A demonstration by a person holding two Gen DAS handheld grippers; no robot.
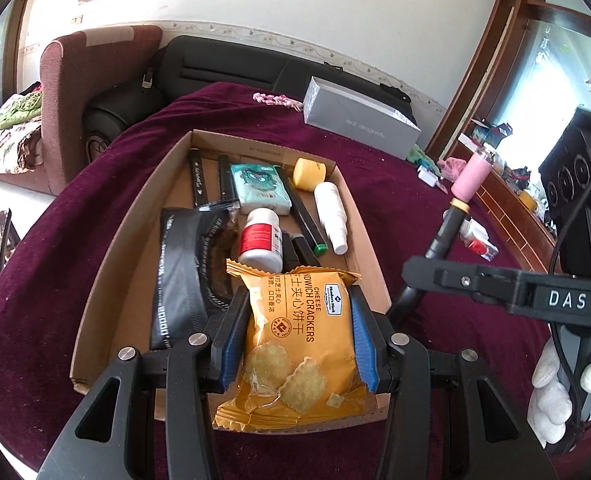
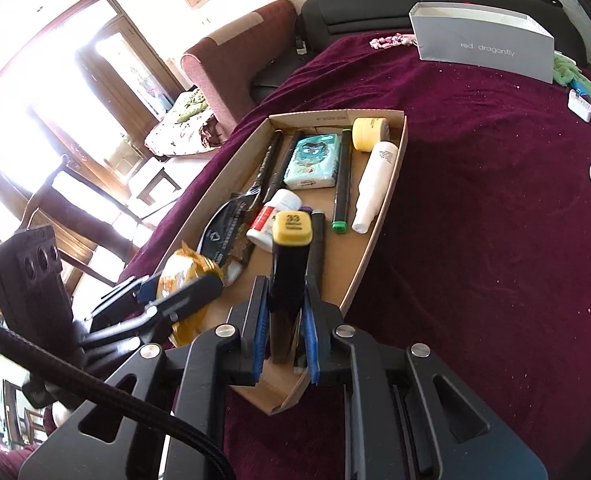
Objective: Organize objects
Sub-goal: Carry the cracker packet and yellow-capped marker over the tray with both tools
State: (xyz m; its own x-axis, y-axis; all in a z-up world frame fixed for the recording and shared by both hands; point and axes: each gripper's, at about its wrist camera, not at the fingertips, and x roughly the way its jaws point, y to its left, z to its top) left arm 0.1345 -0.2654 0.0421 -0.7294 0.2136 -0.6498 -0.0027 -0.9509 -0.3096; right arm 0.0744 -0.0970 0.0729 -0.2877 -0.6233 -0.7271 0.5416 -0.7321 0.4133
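Two grippers, both loaded: left gripper (image 1: 297, 344) clamps a glossy orange cracker packet (image 1: 295, 356) over the cardboard tray's (image 1: 107, 264) near end; right gripper (image 2: 285, 332) pinches a black marker (image 2: 289, 268), square yellow cap up, tilted above the tray's near corner; tray on fuzzy maroon cloth (image 2: 475, 220)

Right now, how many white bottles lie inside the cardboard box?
2. The red-label bottle lies at the middle; the spray bottle lies near the right wall. The cracker packet may hide others.
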